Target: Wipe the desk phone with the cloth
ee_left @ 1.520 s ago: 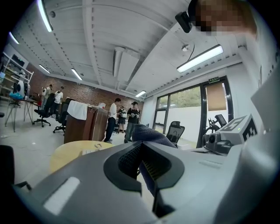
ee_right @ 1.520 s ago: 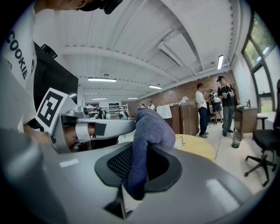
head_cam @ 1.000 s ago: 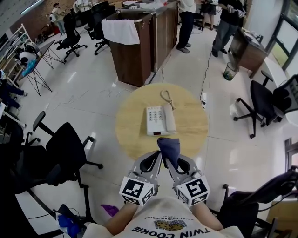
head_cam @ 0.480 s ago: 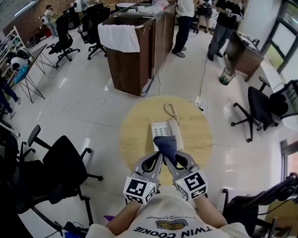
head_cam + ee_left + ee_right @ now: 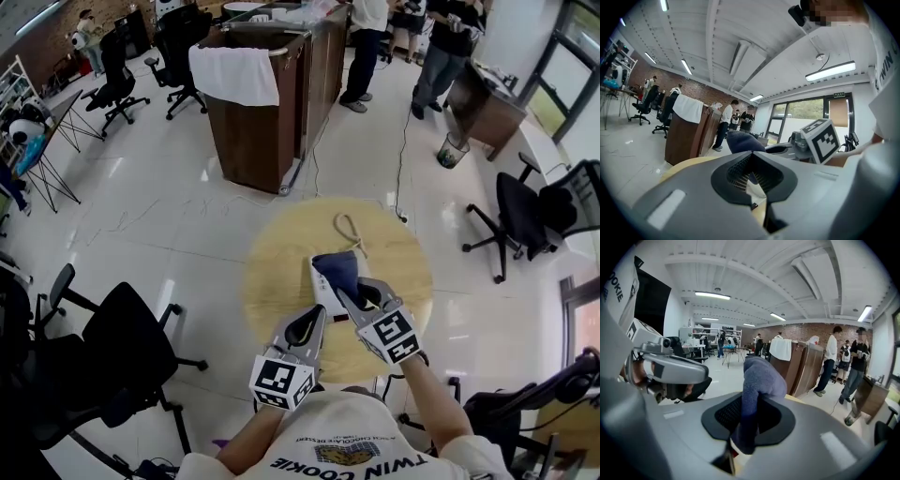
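A white desk phone [image 5: 321, 287] lies on the round wooden table [image 5: 281, 272], its coiled cord [image 5: 349, 228] trailing to the far side. A dark blue cloth [image 5: 337, 270] covers most of the phone. My right gripper [image 5: 349, 292] reaches over the phone and is shut on the cloth [image 5: 757, 380], which stands up between its jaws [image 5: 750, 420]. My left gripper [image 5: 317, 317] hangs back at the table's near edge, beside the right one, shut with nothing in it [image 5: 752, 177]. From the left gripper view the cloth [image 5: 743, 140] shows just ahead.
A black office chair [image 5: 122, 337] stands left of the table and another [image 5: 530, 206] to the right. A wooden counter with a white towel [image 5: 234, 75] is beyond, with people [image 5: 375, 37] behind it. A waste bin [image 5: 452, 148] sits far right.
My right gripper has moved forward with the cloth, from the table's near edge onto the phone. The left gripper has stayed back and no longer touches the cloth.
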`<state>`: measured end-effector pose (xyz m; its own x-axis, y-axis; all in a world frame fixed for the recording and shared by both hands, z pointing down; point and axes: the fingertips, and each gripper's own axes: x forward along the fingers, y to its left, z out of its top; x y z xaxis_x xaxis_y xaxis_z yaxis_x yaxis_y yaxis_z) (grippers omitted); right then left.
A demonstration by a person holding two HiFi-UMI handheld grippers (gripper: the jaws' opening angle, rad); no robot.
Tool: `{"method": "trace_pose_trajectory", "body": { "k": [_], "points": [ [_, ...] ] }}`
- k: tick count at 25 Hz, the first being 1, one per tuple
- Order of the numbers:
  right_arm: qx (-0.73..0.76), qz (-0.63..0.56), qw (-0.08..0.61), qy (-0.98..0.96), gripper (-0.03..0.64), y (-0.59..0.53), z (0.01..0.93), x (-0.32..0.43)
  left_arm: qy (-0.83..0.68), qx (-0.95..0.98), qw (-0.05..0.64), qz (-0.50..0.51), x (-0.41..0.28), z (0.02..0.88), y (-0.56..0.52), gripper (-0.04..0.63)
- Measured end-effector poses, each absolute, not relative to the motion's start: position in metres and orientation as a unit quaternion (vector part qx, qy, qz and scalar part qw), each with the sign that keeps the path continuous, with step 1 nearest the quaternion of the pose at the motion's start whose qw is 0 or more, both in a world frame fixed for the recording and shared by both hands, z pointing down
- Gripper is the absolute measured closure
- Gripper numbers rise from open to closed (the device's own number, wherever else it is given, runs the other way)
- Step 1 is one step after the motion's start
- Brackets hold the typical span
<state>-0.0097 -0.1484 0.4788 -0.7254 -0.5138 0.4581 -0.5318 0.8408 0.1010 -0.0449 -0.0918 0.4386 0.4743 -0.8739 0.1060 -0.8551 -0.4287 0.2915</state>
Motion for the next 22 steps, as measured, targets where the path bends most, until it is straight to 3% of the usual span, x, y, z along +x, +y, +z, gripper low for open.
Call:
{"method": "trace_pose_trajectory", "body": {
  "k": [8,22],
  "points": [
    [0.235,0.004,0.313,-0.920,0.554,-0.208,0.518,-0.029,-0.524,0.834,0.170,-0.025,-0.066,0.453,-0.103,0.603],
    [0.186,-0.084,0.499,-0.843,0.554,-0.271,0.617,-0.043,-0.542,0.817,0.195,-0.026,-0.096,0.473,-0.119,0.603]
  ]
}}
